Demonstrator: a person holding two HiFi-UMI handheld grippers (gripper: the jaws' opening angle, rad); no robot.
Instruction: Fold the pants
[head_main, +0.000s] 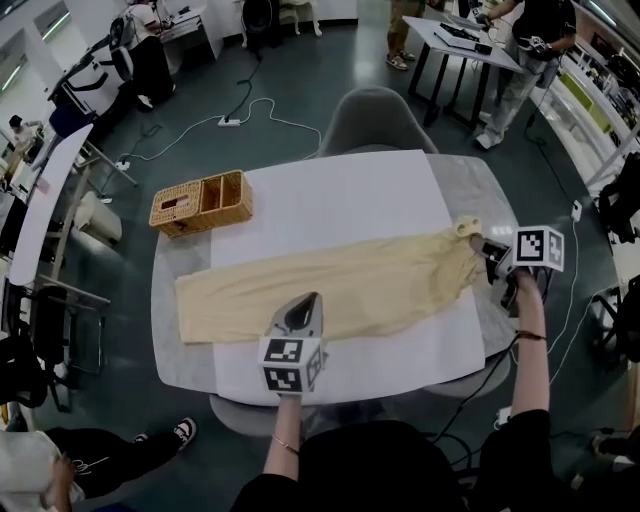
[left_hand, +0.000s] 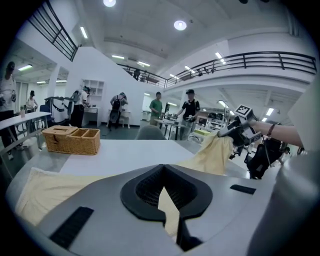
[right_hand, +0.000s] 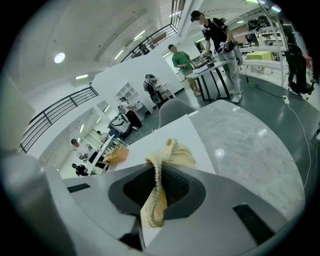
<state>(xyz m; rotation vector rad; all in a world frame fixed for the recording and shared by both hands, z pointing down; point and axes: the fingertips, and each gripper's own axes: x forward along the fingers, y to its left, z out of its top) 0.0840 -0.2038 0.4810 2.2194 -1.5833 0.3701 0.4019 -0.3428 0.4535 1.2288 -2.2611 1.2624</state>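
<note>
Pale-yellow soft cloth pants (head_main: 340, 285) lie across white sheet (head_main: 330, 195), table ctr. Right gripper (head_main: 488, 251) pinches ribbed waistband (right_hand: 158, 182) at right, left gripper (head_main: 303, 304) nips near edge. Ribbing shows only in right gripper view.

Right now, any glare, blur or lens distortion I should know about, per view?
Head view: even light, sharp, the grey marble-look table bows at the edges. Left gripper view: strong fisheye, black corners, blown-out ceiling lamps. Right gripper view: same vignette, a lamp glint on the table; the pale yellow cloth pants are crisp.
</note>
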